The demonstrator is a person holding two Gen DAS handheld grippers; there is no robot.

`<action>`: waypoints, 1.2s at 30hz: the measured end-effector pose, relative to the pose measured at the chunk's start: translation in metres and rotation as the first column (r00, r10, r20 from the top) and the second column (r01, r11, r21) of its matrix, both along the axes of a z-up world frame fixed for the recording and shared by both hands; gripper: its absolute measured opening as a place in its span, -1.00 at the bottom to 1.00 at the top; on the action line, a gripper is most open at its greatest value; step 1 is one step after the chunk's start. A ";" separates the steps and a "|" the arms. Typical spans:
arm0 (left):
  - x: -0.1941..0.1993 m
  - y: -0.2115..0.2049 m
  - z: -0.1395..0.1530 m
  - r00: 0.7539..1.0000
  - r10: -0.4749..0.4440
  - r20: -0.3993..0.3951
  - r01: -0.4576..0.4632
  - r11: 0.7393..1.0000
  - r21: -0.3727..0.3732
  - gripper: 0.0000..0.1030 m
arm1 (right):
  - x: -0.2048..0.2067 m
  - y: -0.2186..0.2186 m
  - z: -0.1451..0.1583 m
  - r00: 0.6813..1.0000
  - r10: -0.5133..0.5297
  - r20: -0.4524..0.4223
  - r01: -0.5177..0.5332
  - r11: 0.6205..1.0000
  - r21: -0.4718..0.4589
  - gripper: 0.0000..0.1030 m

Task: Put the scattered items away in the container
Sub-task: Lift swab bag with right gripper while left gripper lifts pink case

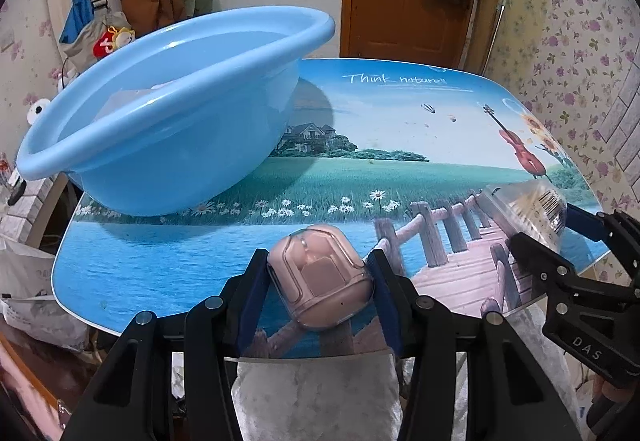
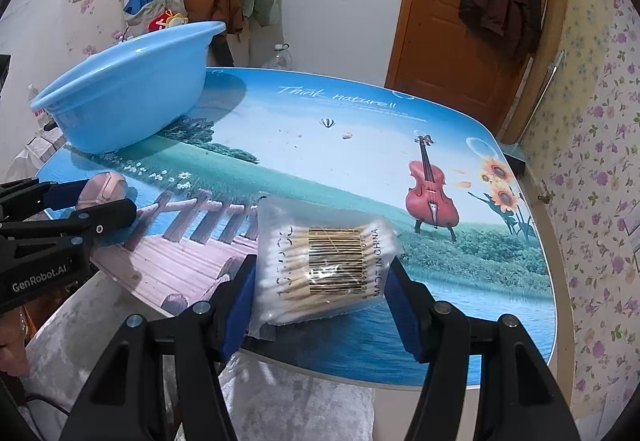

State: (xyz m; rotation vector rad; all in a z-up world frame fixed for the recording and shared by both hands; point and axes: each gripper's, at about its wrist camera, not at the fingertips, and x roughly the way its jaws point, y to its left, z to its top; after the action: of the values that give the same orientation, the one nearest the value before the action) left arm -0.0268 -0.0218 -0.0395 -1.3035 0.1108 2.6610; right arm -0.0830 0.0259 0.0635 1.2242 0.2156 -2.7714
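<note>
Left claw (image 1: 320, 277) is pinching a translucent pink earbud case with a clear hard shell (image 1: 322, 275) — both blue-padded fingers are pressing against its sides. The case is sitting at the near edge of the counter (image 1: 360, 113), a rounded top printed with a lake, meadow and boardwalk scene; whether the case is lifted or resting on the print cannot be told. In the right wrist view the same case (image 2: 104, 187) is showing at far left between the left claw's fingers.

Right claw (image 2: 322, 265) is gripping a clear plastic bag of wooden-stick cotton swabs (image 2: 320, 261), fingers bearing on both ends of the bag, near the counter's front edge. Bag label is reading "MADE IN CHINA" beside a barcode; the digits are too blurred to read. In the left wrist view the bag (image 1: 528, 207) is appearing at right, held in the right claw (image 1: 540, 225).

Light blue round plastic basin (image 1: 168, 109) is standing on the far left part of the counter, well apart from both held items. Its inside is hardly visible from either view.

Readable writing: counter print is saying "Think nature!!" near the far edge — the right tool body is marked "DAS", the left tool body "GenRobot.AI".

A brown wooden door (image 2: 452, 9) is standing behind the counter.
</note>
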 end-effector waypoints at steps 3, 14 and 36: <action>0.001 -0.001 0.000 1.000 0.001 -0.005 -0.001 1.000 0.004 -0.08 | 0.000 -0.001 -0.001 1.000 -0.005 -0.002 0.005 1.000 -0.002 0.22; 0.002 0.001 -0.002 0.999 -0.004 -0.038 0.004 1.000 -0.005 -0.04 | 0.002 0.000 -0.002 0.999 -0.023 -0.023 0.023 1.000 -0.010 0.22; 0.006 0.002 0.034 0.991 -0.007 -0.137 0.008 1.000 0.007 -0.09 | -0.001 0.001 0.030 0.991 -0.034 -0.129 0.032 0.999 -0.020 0.17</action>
State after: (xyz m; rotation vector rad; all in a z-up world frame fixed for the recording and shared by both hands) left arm -0.0209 -0.0196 -0.0058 -1.1155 0.1225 2.7397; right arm -0.0840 0.0268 0.0938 1.0537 0.1825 -2.8773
